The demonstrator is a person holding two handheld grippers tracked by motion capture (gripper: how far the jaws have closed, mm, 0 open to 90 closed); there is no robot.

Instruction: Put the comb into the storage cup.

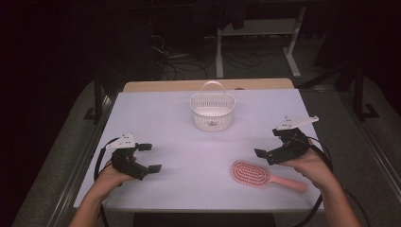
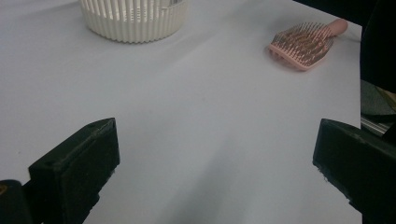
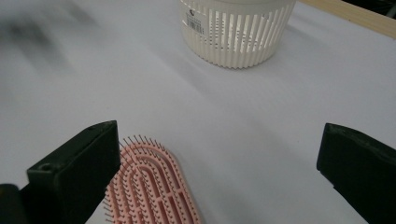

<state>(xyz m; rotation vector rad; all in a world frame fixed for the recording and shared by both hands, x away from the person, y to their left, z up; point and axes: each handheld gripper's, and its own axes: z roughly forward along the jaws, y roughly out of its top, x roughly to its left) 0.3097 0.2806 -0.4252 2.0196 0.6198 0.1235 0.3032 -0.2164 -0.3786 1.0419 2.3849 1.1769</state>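
Observation:
A pink hairbrush (image 1: 265, 176) lies bristles up on the white table (image 1: 189, 142) at the front right, its handle pointing right. My right gripper (image 1: 268, 143) hovers open just behind and above the brush head. In the right gripper view the brush (image 3: 152, 186) sits low beside the left jaw, and nothing lies between the jaws of the gripper (image 3: 215, 168). A white slatted basket (image 1: 213, 111) with a handle stands at the back centre. My left gripper (image 1: 149, 157) is open at the front left, holding nothing, aimed across the table toward the brush (image 2: 306, 42) and basket (image 2: 135, 18).
A strip of wooden tabletop (image 1: 208, 85) shows behind the white surface. Beyond it are desk legs (image 1: 220, 47) and cables on a dark floor. The basket (image 3: 238, 30) carries a small label on its wall. Bare white surface stretches between the two grippers.

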